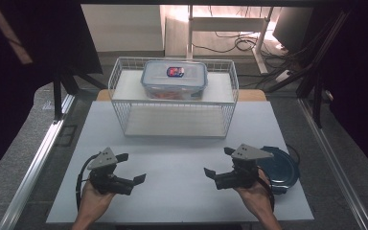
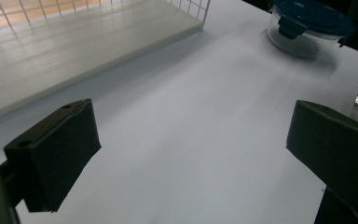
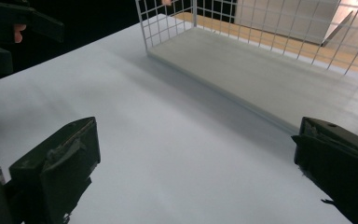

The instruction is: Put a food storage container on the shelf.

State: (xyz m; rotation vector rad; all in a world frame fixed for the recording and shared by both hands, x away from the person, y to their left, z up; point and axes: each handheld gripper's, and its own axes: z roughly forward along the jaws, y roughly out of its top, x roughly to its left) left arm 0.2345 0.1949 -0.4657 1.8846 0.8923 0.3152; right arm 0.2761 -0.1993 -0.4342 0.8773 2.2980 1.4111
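My left gripper [image 1: 132,167] rests low over the white table [image 1: 177,196] at the front left, held in a hand, jaws wide open with nothing between them [image 2: 191,149]. At the front right my right gripper [image 1: 218,161] is likewise open and empty [image 3: 196,163]. The two point inward toward each other. A round container with a dark blue lid [image 1: 281,168] sits just right of the right hand, and appears far off in the left gripper view [image 2: 307,23]. A clear rectangular lidded box [image 1: 174,79] stands on the top shelf of a white wire rack [image 1: 124,103].
The wire rack's lower shelf [image 2: 74,42] [image 3: 270,79] is bare and open toward me. The left gripper [image 3: 9,28] shows at the top left of the right gripper view. Metal rails run along both table sides; cables and desk legs lie beyond the rack.
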